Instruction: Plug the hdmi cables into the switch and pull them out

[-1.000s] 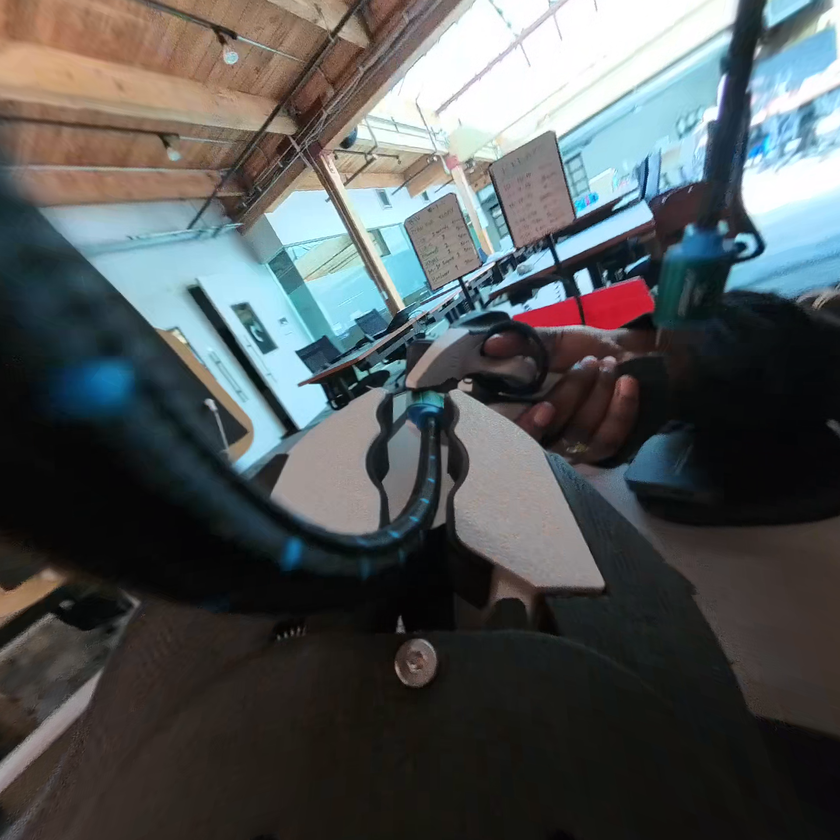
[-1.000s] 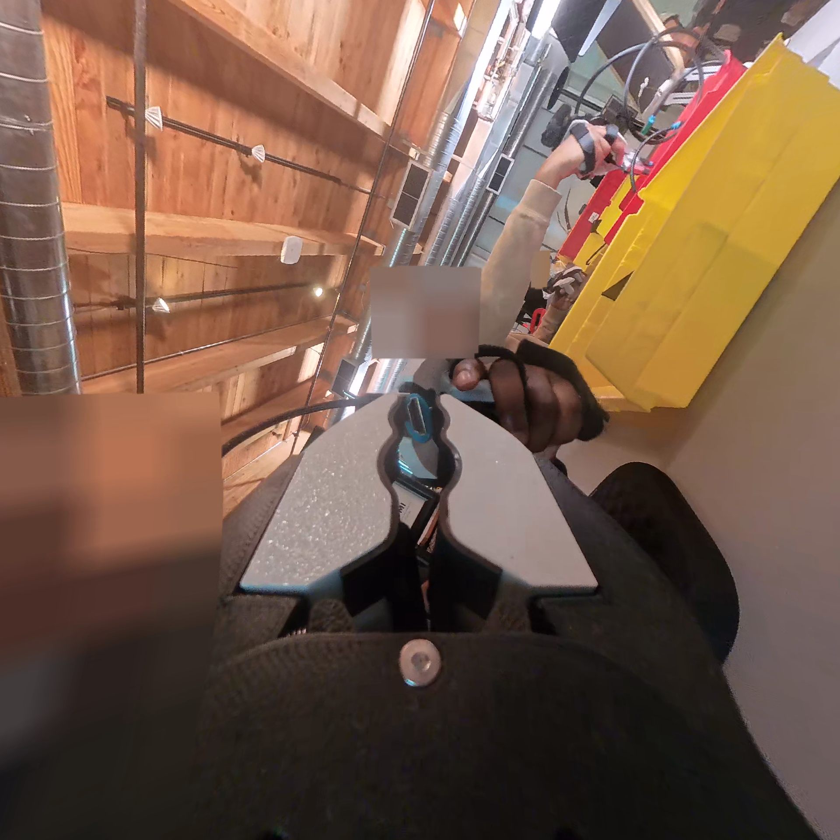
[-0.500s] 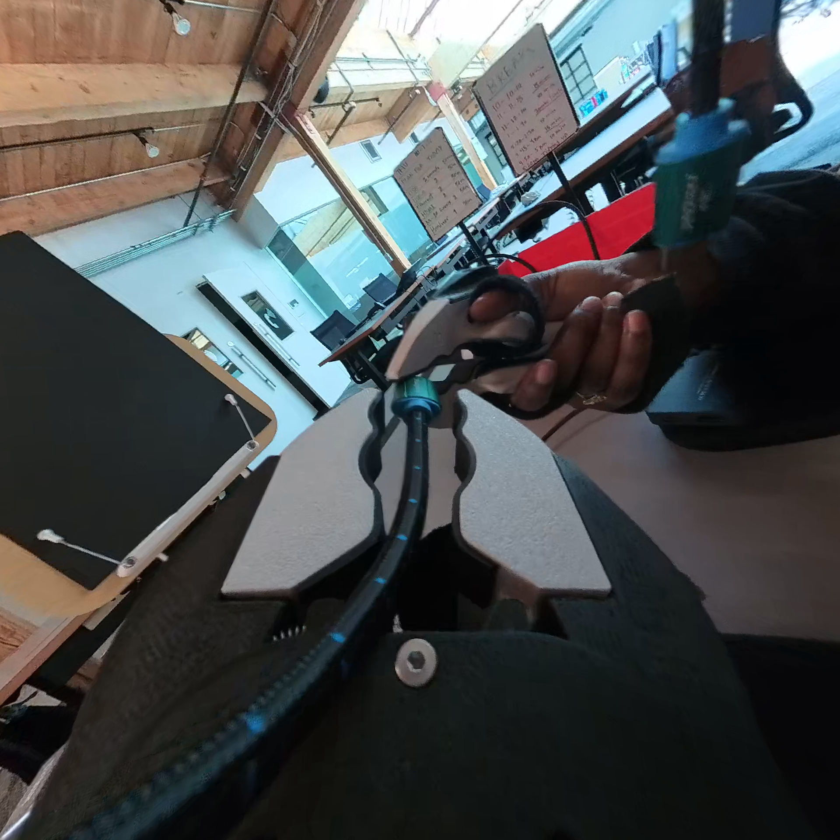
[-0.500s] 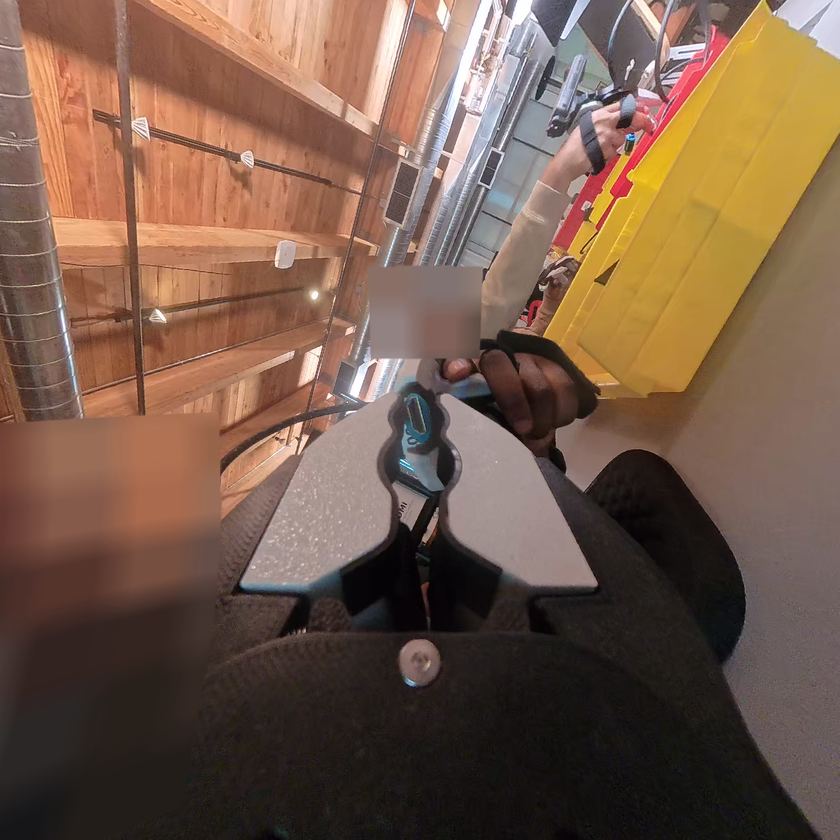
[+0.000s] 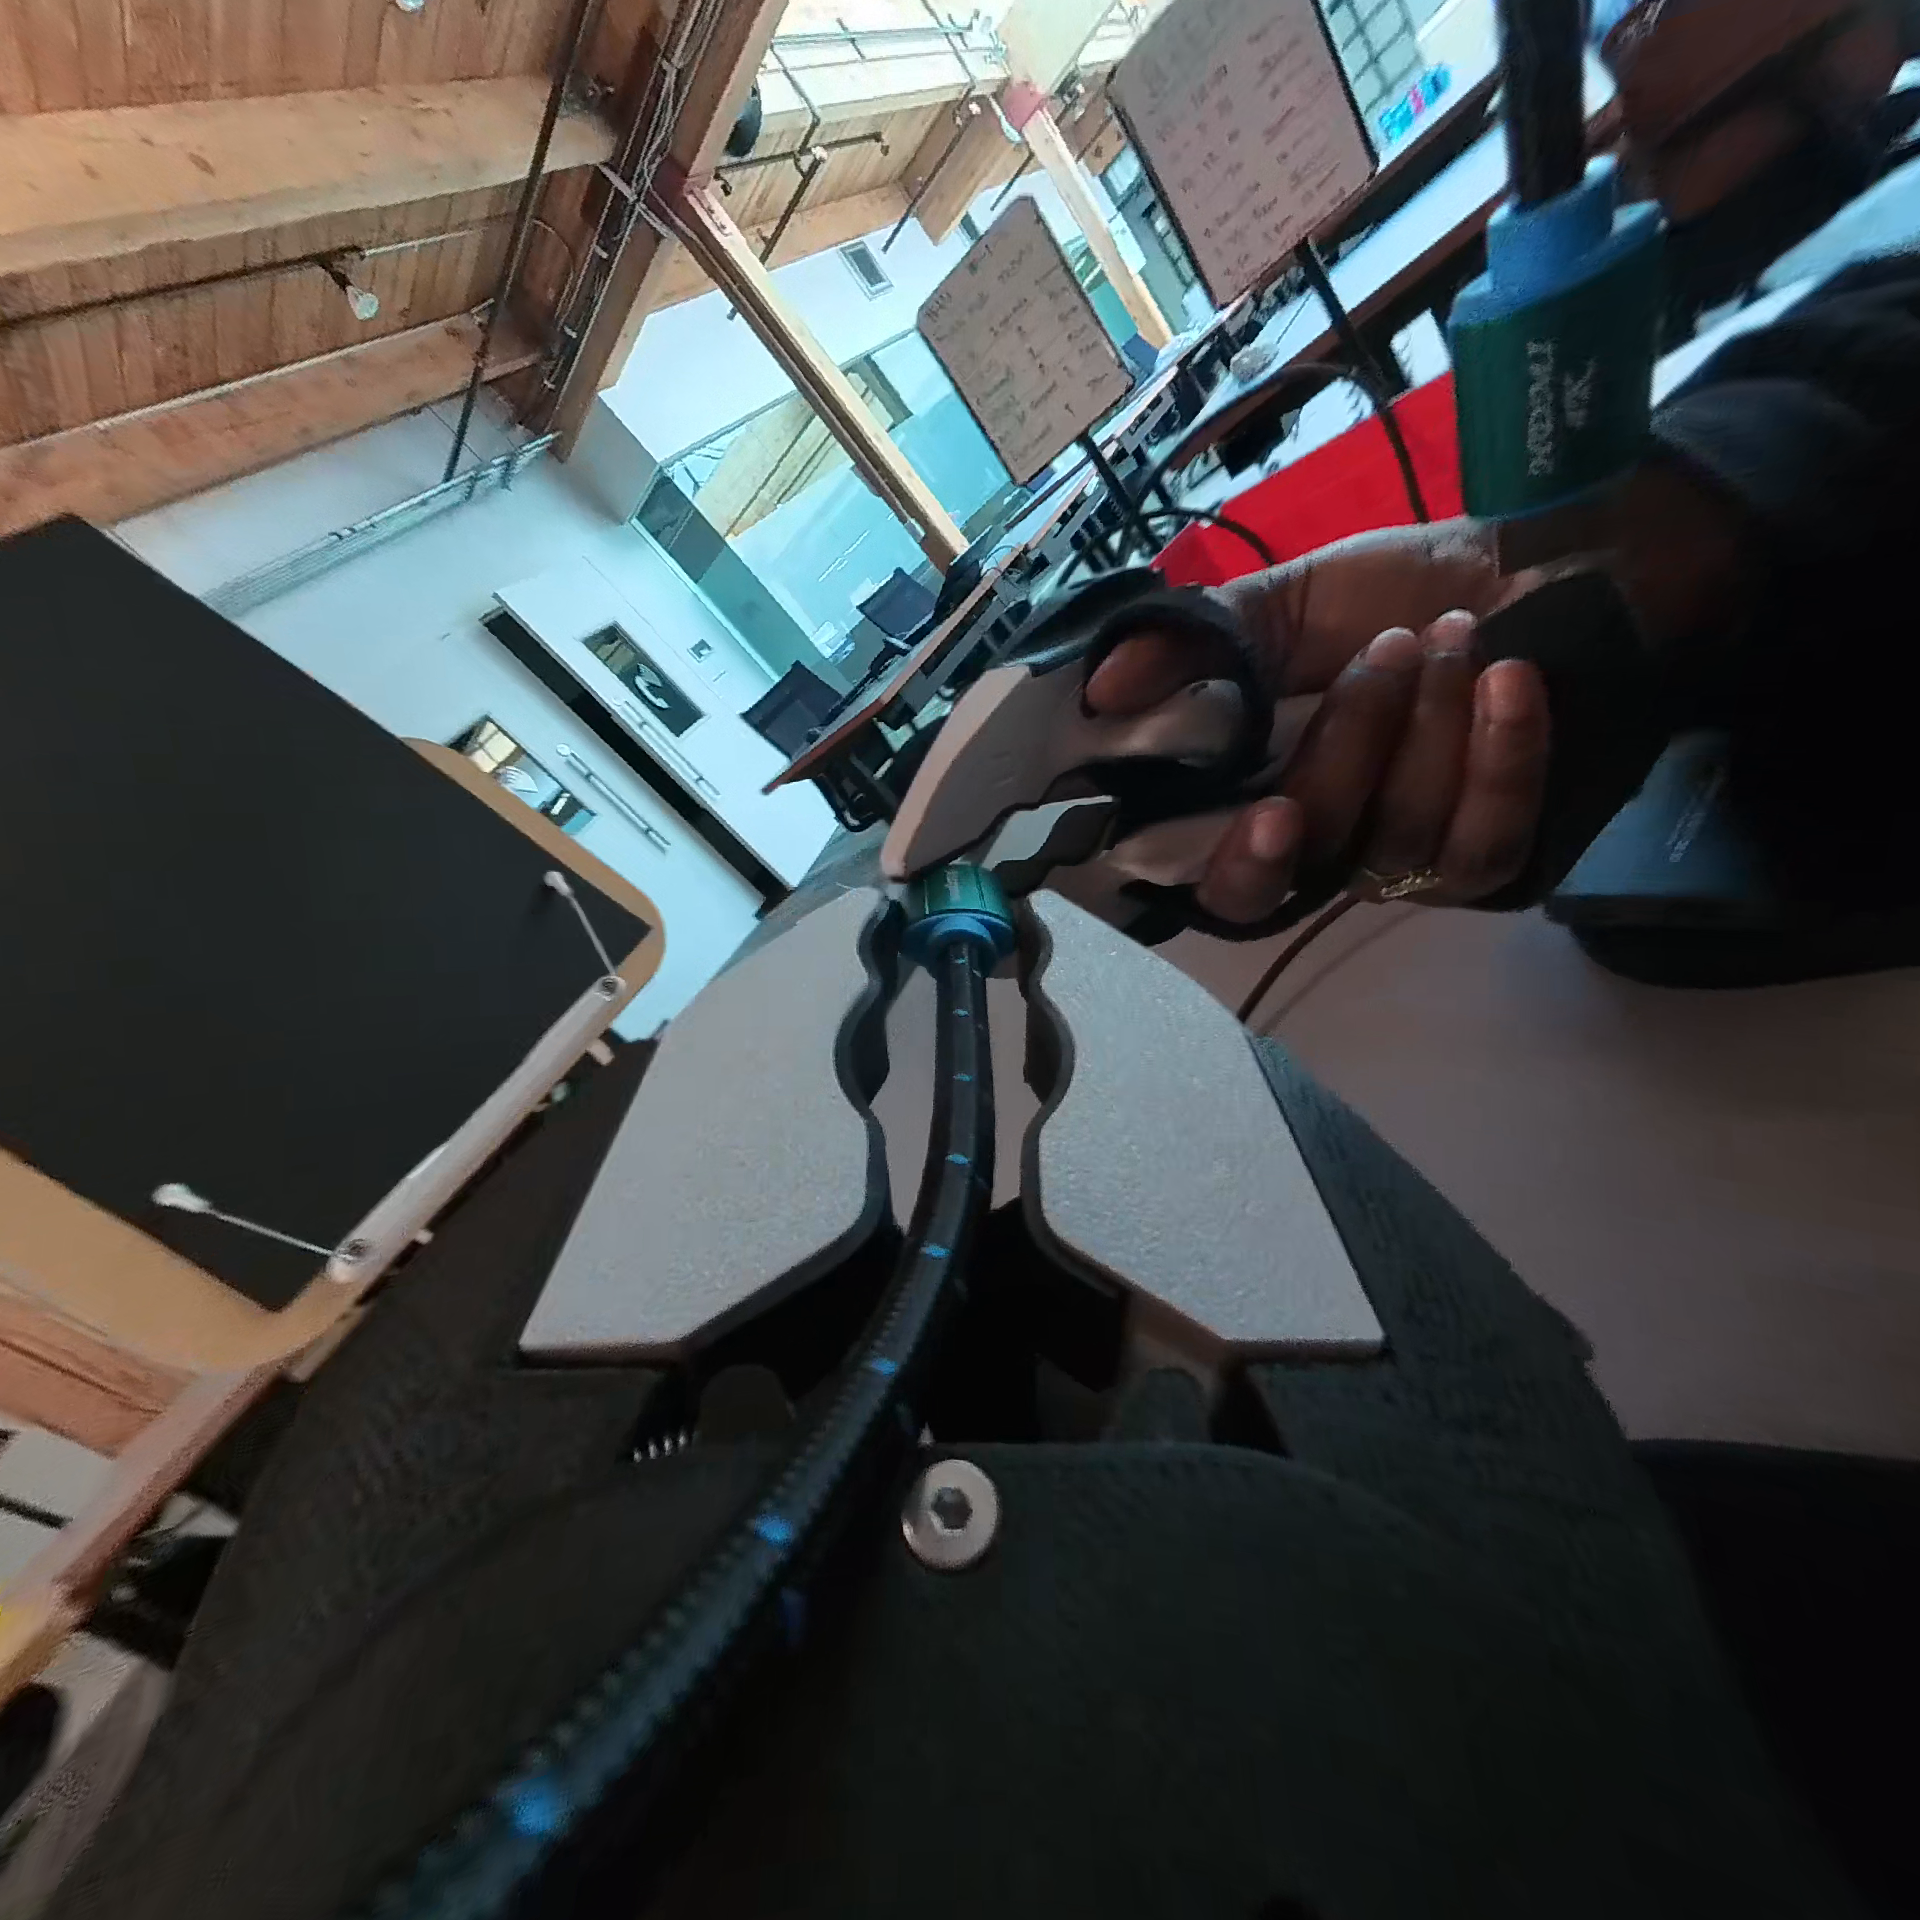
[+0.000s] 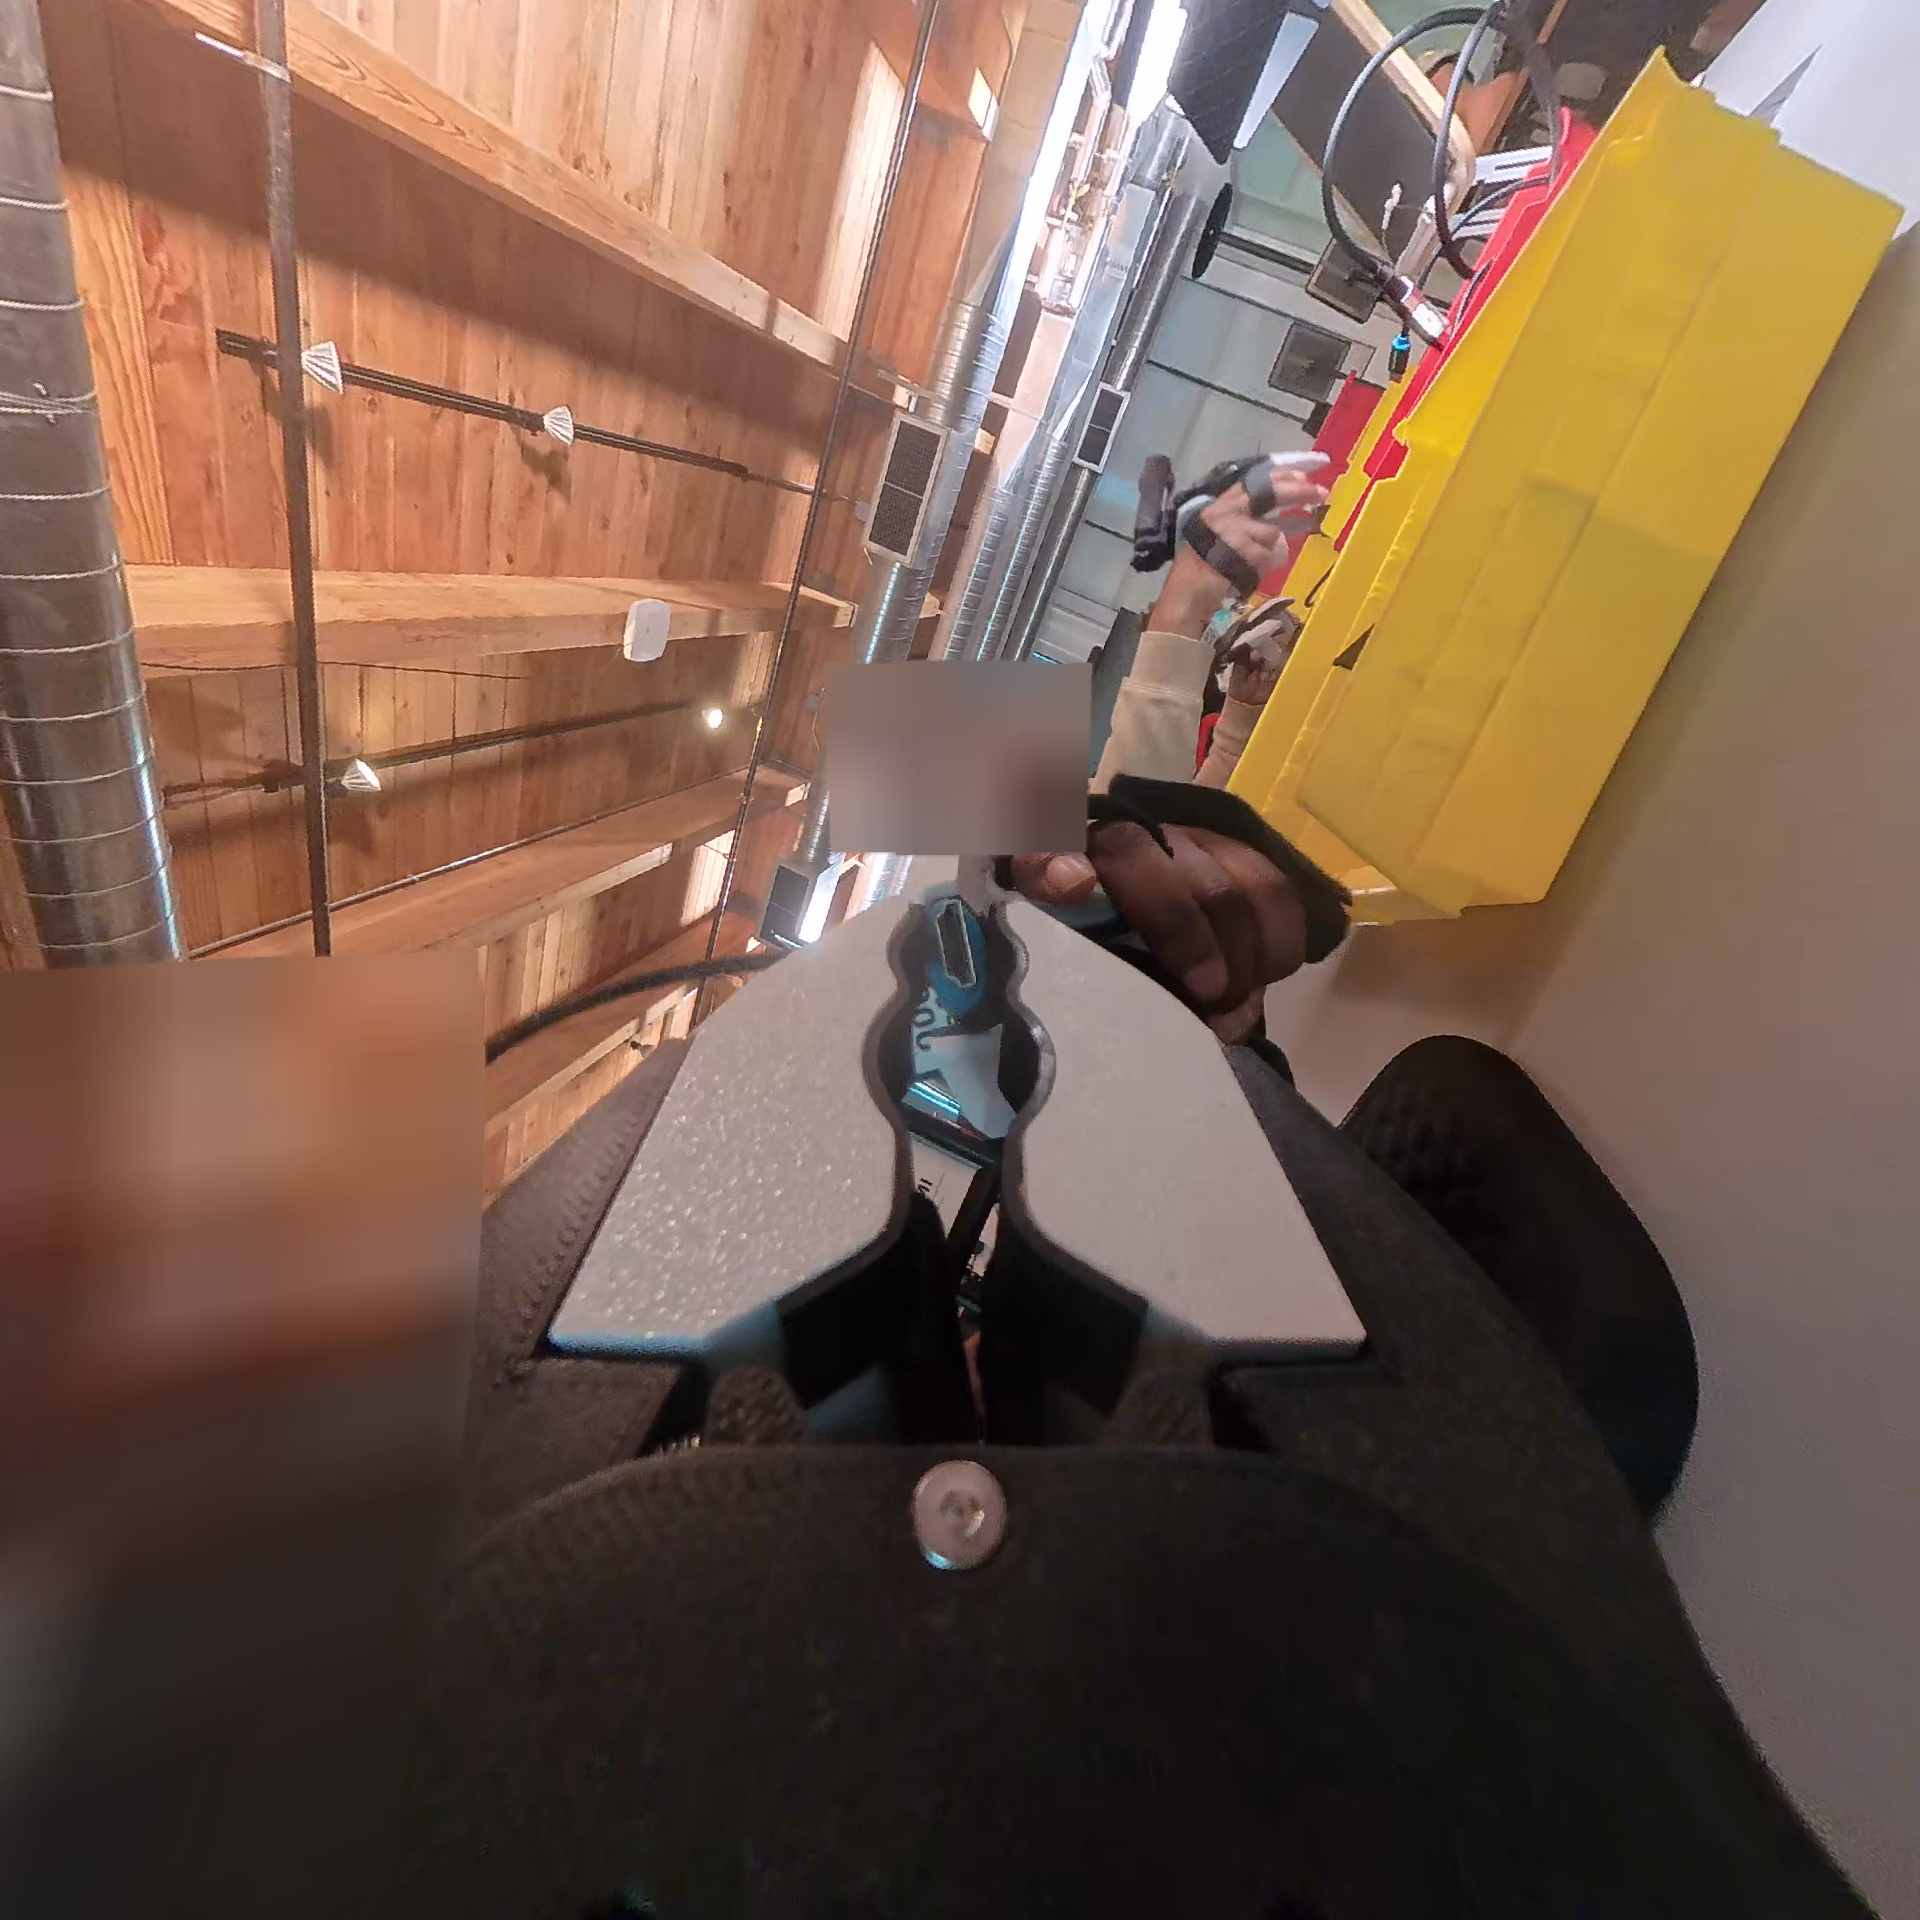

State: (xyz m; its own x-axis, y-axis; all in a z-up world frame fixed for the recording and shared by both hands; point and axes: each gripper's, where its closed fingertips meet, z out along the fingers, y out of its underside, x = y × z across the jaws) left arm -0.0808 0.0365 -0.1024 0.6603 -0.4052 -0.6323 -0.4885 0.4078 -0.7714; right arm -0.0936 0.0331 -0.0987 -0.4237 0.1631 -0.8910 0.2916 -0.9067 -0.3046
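Observation:
My left gripper (image 5: 954, 914) is shut on the teal and blue plug (image 5: 956, 896) of a black braided HDMI cable (image 5: 961, 1101); the cable runs back between the fingers toward the camera. My right gripper (image 5: 966, 847), held by a hand, meets it tip to tip. In the right wrist view my right gripper (image 6: 954, 940) is closed around the same plug (image 6: 951, 951), whose metal end faces the camera. A second teal plug (image 5: 1548, 384) stands at the upper right, its cable going up. Below it a dark box, the switch (image 5: 1714, 852), lies on the table; the hand hides where they meet.
The tan table (image 5: 1558, 1143) runs along the right of both views. Yellow bins (image 6: 1558, 520) and a red bin (image 6: 1351, 416) stand on it, with another person's arm (image 6: 1226, 540) beyond. A black panel with a wooden rim (image 5: 260, 883) stands left.
Both grippers stay tip to tip on the plug while the pair tilts. The cable, looped and blurred across the left view before, now runs straight back. The black panel has come into view.

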